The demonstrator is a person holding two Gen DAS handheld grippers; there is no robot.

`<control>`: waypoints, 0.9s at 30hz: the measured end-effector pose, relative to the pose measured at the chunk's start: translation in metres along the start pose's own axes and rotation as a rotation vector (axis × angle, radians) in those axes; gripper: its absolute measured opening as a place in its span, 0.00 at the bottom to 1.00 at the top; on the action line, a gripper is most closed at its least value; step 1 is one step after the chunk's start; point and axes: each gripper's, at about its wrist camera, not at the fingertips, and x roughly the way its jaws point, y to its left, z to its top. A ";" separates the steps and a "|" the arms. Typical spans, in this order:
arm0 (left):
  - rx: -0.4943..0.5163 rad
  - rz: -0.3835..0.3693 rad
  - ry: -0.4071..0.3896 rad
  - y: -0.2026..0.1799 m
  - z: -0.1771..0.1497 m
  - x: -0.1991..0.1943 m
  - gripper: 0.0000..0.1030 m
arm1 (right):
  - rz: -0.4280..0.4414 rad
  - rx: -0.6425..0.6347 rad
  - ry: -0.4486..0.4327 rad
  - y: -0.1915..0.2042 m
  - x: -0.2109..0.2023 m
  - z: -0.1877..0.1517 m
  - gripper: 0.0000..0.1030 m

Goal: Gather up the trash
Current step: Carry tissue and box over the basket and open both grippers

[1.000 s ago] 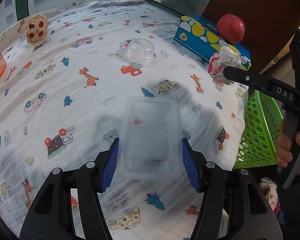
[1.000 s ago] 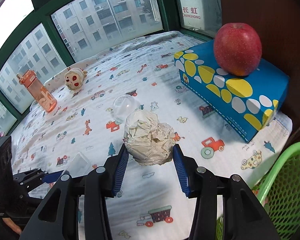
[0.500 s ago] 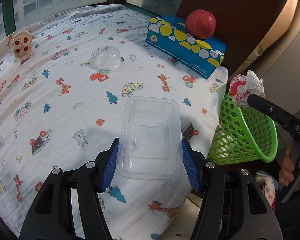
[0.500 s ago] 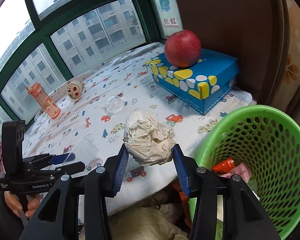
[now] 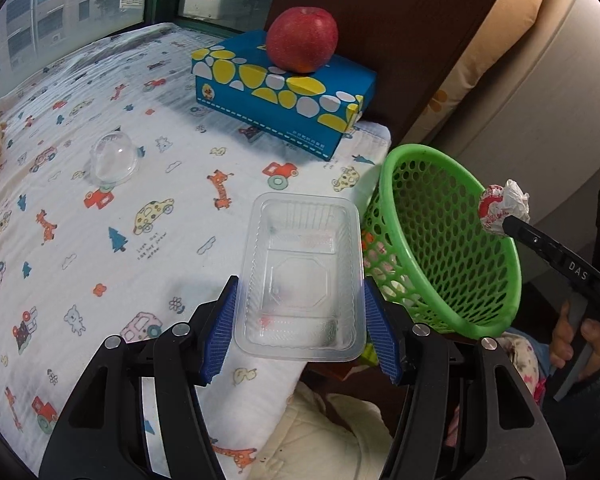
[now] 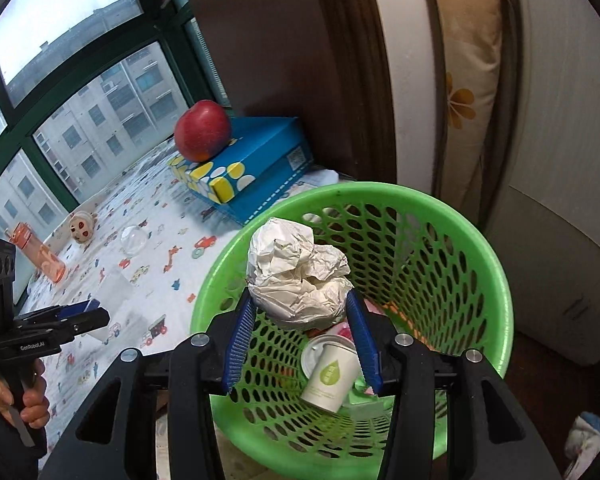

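Note:
A clear plastic tray (image 5: 300,276) is clamped between the blue pads of my left gripper (image 5: 300,300), held above the bed's edge beside the green mesh basket (image 5: 452,240). My right gripper (image 6: 300,308) is shut on a crumpled white paper ball (image 6: 296,272) and hangs over the open basket (image 6: 496,280). In the left wrist view that paper ball (image 5: 502,208) shows above the basket's far rim. A paper cup (image 6: 330,374) and other scraps lie inside the basket. A clear plastic dome (image 5: 112,158) rests on the bed sheet.
A blue tissue box (image 5: 284,92) with a red apple (image 5: 302,38) on top stands at the bed's corner. An orange bottle (image 6: 36,254) and a small toy (image 6: 82,228) sit far back by the window. A wall and curtain rise behind the basket.
Both grippers swung right from over the bed toward the basket. The paper ball went from above the sheet to above the basket's opening; the tray moved to the bed's edge.

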 end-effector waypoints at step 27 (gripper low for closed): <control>0.154 -0.095 0.107 -0.111 0.032 0.072 0.58 | -0.008 0.126 -0.016 -0.057 -0.020 -0.024 0.50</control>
